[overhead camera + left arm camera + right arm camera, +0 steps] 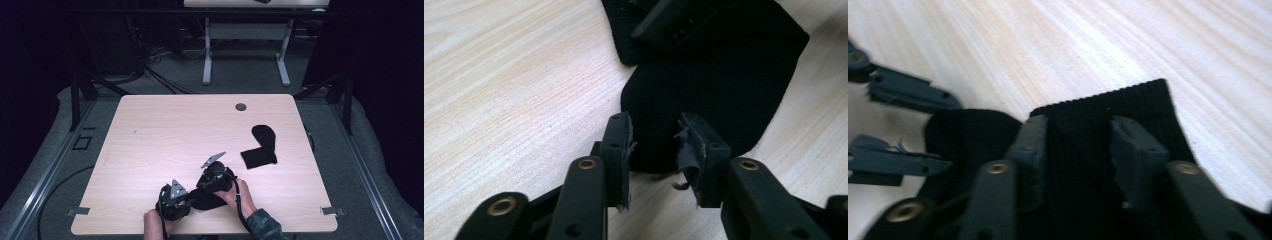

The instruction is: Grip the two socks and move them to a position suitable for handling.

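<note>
Near the front edge of the wooden table (150,130), the left gripper (654,145) holds its jaws spread just short of the rounded toe of a black sock (714,85). Over the sock's ribbed cuff, the right gripper (1075,145) is spread too. Farther right lies a second sock (261,147).

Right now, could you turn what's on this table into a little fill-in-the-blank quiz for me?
1. Both socks on the wooden table are coloured ____.
2. The far sock lies toward the table's ____ side.
3. The near sock lies between the left hand-held gripper and the right hand-held gripper, whose jaws are both ____.

Missing words: black; right; open
</note>
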